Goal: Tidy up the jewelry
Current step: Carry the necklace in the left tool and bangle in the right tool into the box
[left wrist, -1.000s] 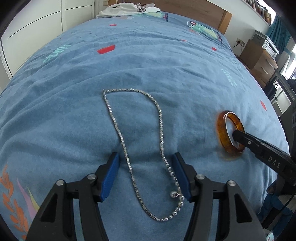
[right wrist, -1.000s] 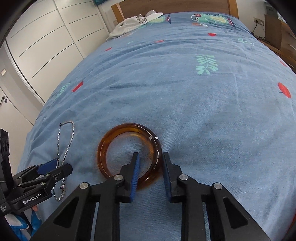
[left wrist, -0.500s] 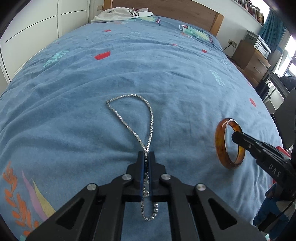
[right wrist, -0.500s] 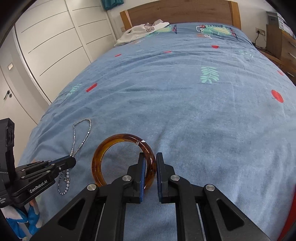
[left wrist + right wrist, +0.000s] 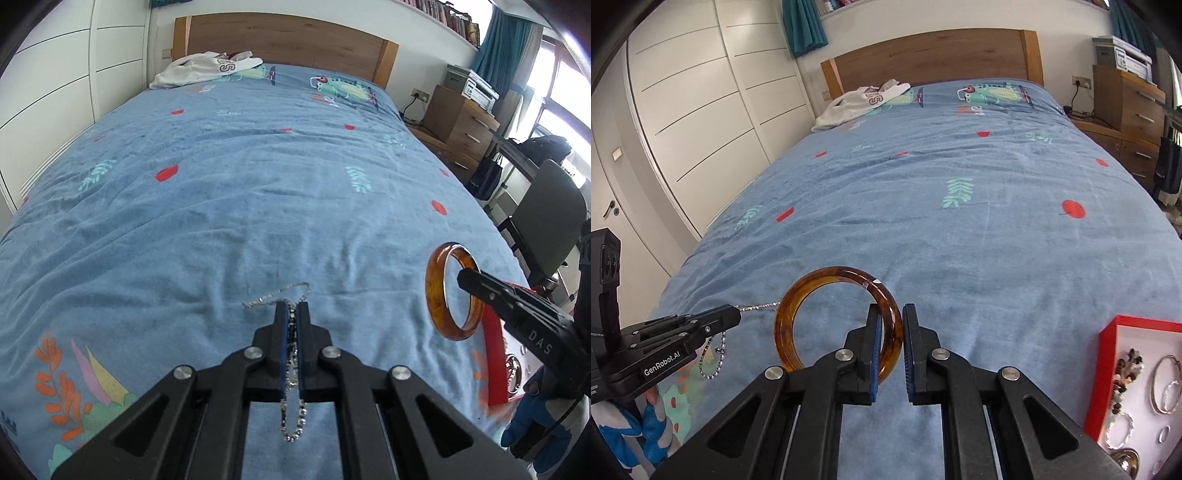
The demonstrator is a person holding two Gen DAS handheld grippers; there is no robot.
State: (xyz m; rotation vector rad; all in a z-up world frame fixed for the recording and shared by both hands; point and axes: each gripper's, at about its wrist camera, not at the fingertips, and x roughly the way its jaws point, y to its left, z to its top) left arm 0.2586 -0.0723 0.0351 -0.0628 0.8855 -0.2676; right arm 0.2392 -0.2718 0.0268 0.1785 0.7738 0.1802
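My left gripper (image 5: 291, 310) is shut on a silver beaded necklace (image 5: 293, 417), held off the blue bedspread (image 5: 258, 206); one end loops past the fingertips and the other dangles under the jaws. It also shows in the right wrist view (image 5: 714, 363). My right gripper (image 5: 889, 314) is shut on an amber bangle (image 5: 798, 299), held upright above the bed; the bangle also shows in the left wrist view (image 5: 432, 291). A red jewelry box (image 5: 1108, 369) with a white lining holds silver rings, hoops and a beaded piece at the lower right.
A white garment (image 5: 860, 103) lies near the wooden headboard (image 5: 931, 59). White wardrobe doors (image 5: 701, 110) stand on the left. A wooden dresser (image 5: 458, 125) and a dark chair (image 5: 546, 221) stand to the right of the bed.
Both grippers closed on their items and lifted them off the bedspread: the left on the necklace, the right on the bangle. The red box has come into view.
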